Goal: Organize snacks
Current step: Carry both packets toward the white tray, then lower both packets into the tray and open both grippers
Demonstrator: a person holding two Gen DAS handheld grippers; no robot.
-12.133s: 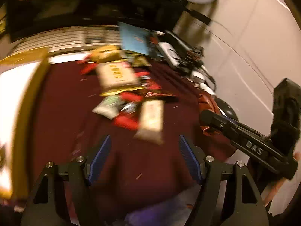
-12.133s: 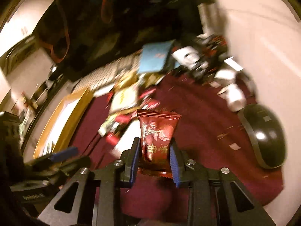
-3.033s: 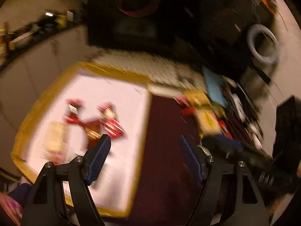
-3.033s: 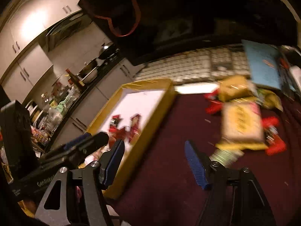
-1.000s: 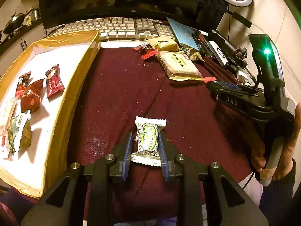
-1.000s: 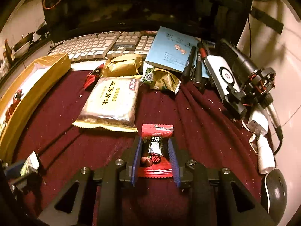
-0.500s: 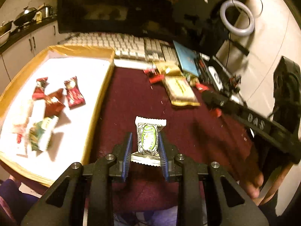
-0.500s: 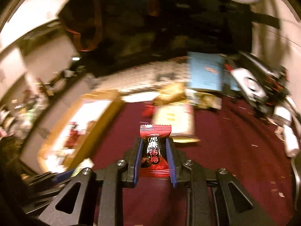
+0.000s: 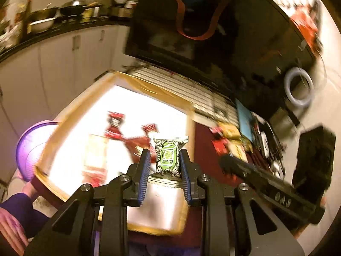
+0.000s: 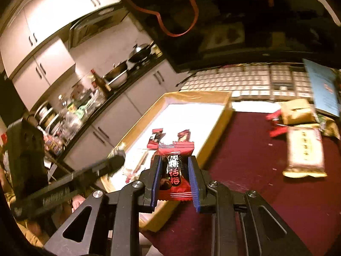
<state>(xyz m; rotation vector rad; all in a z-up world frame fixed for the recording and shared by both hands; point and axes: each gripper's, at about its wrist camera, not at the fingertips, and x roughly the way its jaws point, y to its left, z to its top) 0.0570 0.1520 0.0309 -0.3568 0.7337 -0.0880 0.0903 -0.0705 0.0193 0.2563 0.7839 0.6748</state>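
Note:
My left gripper [image 9: 163,155] is shut on a green-and-white candy packet [image 9: 168,156], held up over the near right part of the gold-rimmed white tray [image 9: 147,92]. Several red snack packets [image 9: 136,138] lie blurred in that tray. My right gripper [image 10: 174,162] is shut on a red candy packet [image 10: 175,170] with dark lettering, above the tray's [image 10: 215,125] near right rim. Two red packets [image 10: 157,136] show on the tray's white floor beyond it. The left gripper [image 10: 115,159] appears at the left of the right wrist view.
On the maroon cloth [image 10: 251,153] lie a large pale snack pack [image 10: 303,153], a tan pack [image 10: 297,111] and small red packets [image 10: 277,128]. A keyboard [image 10: 251,79], a blue booklet [image 10: 324,89] and a dark monitor [image 9: 213,34] stand behind. A purple bowl [image 9: 29,147] sits left of the tray.
Both grippers swung left and rose, from over the maroon cloth to above the tray. Each still grips its packet.

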